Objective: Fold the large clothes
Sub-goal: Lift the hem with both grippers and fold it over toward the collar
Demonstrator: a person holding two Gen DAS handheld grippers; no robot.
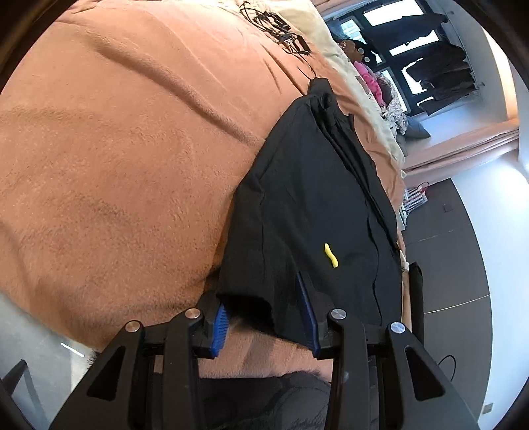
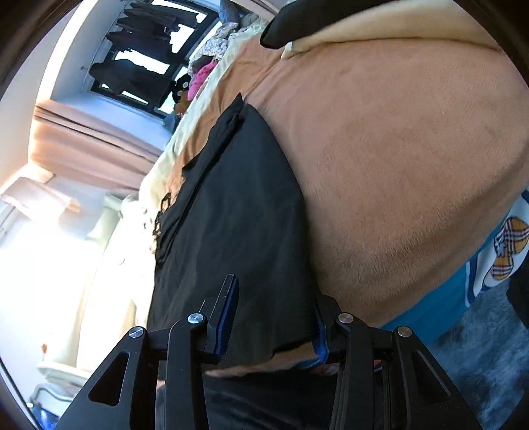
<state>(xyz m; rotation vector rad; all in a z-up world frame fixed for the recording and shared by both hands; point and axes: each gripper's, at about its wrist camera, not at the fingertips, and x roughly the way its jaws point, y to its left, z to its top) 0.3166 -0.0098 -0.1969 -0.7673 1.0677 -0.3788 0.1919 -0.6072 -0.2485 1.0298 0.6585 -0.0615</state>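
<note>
A black garment (image 1: 307,205) with a small yellow mark (image 1: 330,255) lies stretched along an orange-brown fleece blanket (image 1: 132,158) on a bed. My left gripper (image 1: 264,304) is open, its blue-padded jaws standing either side of the garment's near hem, which drapes between them. In the right wrist view the same black garment (image 2: 238,215) runs away over the blanket (image 2: 396,165). My right gripper (image 2: 274,314) is open too, with the near hem lying between its jaws.
A cream bedcover (image 1: 357,66) edges the blanket, with black cables (image 1: 281,26) on it. Dark clothes hang at a window (image 2: 139,59). A heap of coloured clothes (image 2: 205,72) lies at the far end. Pink curtain (image 2: 82,145), blue patterned sheet (image 2: 463,291).
</note>
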